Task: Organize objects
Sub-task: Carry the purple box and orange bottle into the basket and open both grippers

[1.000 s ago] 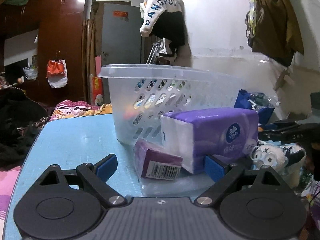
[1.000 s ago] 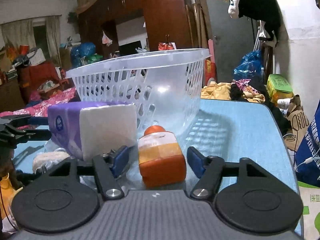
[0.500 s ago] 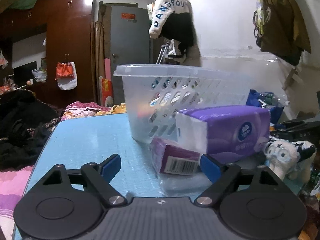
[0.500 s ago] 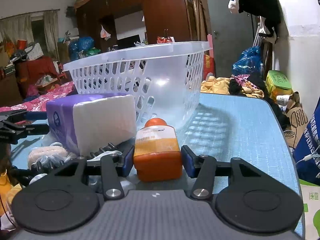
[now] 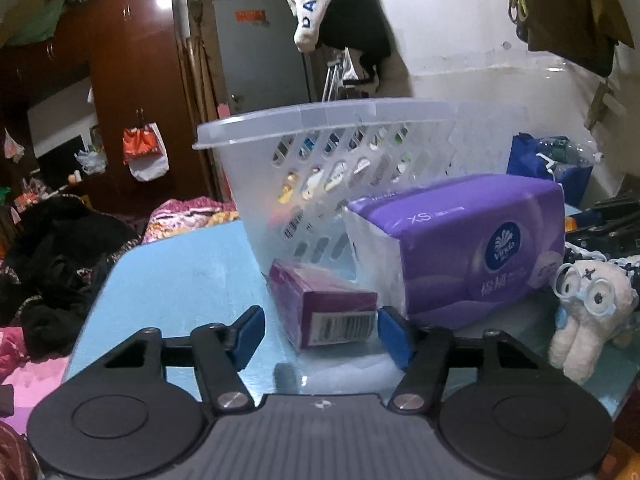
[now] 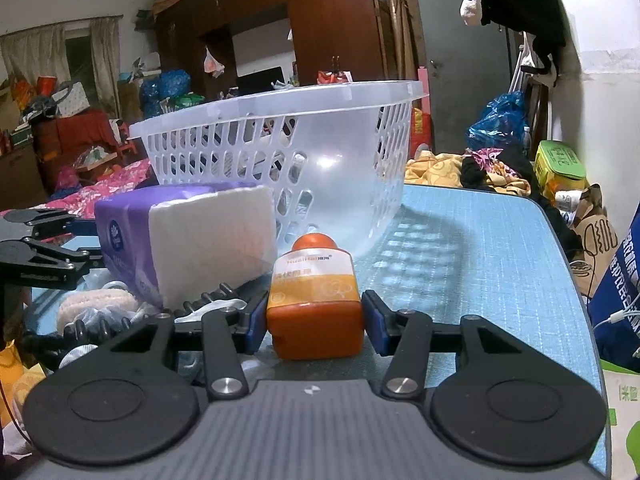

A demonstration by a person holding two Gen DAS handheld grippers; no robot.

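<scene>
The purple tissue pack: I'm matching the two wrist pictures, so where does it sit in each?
Left wrist: purple tissue pack right of centre, in front of the basket.
Right wrist: tissue pack left of centre, white end facing the camera.
Shared landmark: the basket.

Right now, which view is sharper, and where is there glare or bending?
Right wrist view: sharp, a bright glare spot on the basket; the room bends at the edges. Left wrist view: softer, the basket and tissue pack slightly smeared, glare on the wardrobe.
</scene>
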